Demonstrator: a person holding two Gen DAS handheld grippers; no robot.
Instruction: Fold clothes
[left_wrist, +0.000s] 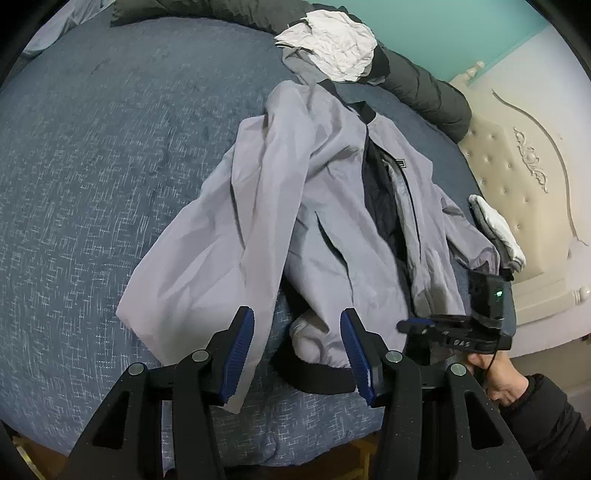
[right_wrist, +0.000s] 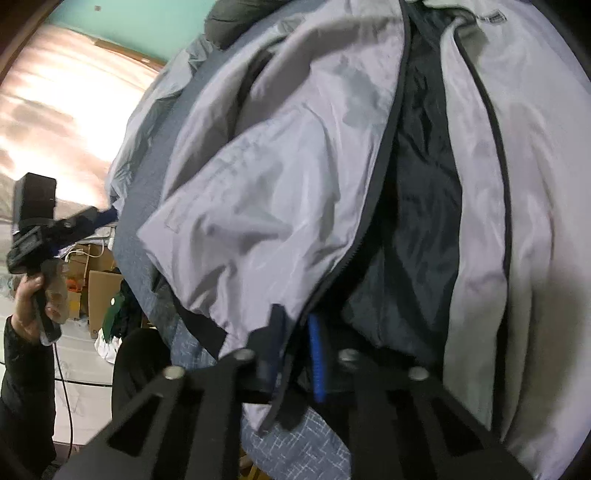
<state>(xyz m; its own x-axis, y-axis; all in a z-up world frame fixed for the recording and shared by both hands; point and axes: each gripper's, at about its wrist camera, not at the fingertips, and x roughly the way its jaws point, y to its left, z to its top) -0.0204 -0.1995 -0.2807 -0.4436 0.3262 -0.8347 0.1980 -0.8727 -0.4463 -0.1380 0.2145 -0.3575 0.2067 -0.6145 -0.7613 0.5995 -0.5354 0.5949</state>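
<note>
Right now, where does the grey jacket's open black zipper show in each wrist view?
Left wrist: black zipper runs down the grey jacket, right of centre.
Right wrist: zipper edge runs top centre down to the right claw.
Shared landmark: blue bedspread.

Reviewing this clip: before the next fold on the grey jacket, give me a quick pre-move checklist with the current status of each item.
1. Right gripper shut on the grey jacket, at its zipper edge near the hem: ok.
2. Left gripper open, pads not pressing fabric: ok.
3. Left gripper placed to grasp: not ok; only one finger overlaps the folded front panel.
4. Jacket lying flat on the blue bedspread: not ok; rumpled, front open.
5. Fold area free of the white garment: ok.
6. Sleeves tucked in: cannot tell.
</note>
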